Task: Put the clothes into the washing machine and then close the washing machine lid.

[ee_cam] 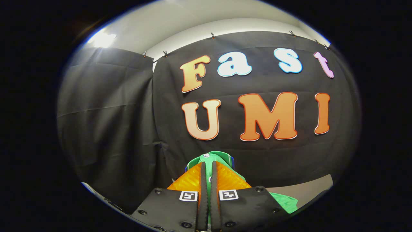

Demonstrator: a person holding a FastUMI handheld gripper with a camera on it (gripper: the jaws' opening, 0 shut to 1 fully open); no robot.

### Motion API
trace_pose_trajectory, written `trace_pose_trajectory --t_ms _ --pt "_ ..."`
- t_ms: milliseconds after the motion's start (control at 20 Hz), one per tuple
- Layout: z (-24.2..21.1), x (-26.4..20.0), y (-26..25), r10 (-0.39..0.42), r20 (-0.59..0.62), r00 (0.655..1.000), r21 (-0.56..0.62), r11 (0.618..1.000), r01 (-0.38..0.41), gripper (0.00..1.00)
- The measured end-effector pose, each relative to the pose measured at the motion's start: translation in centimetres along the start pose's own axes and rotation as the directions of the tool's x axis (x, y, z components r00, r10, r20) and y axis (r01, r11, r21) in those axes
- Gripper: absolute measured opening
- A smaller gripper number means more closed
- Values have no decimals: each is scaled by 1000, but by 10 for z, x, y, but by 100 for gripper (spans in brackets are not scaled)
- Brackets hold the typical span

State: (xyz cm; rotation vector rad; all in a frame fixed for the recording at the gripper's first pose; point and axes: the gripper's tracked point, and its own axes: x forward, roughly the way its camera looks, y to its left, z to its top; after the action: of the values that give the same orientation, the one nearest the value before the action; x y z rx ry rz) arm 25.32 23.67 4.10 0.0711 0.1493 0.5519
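My gripper (208, 165) is lifted and faces the booth's black wall. Its two fingers are pressed almost together on a green garment (284, 201). A thin strip of the green cloth shows in the narrow gap between them, and a bunched fold with a small white button and a blue edge sticks out just past the fingertips. More of the green cloth hangs down beside the right finger. I cannot see how far down it hangs.
The black cloth wall (109, 122) stands close ahead and folds into a corner on the left. A pale flat surface (309, 190) lies low on the right, below the wall. A bright ceiling light (102, 39) glows high on the left.
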Motion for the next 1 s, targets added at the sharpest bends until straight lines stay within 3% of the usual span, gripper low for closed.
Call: trace_pose_trajectory --t_ms 500,1000 --pt "-21 46 70 115 -39 993 17 993 -115 11" --pt "-102 109 80 104 -136 985 115 989 -89 11"
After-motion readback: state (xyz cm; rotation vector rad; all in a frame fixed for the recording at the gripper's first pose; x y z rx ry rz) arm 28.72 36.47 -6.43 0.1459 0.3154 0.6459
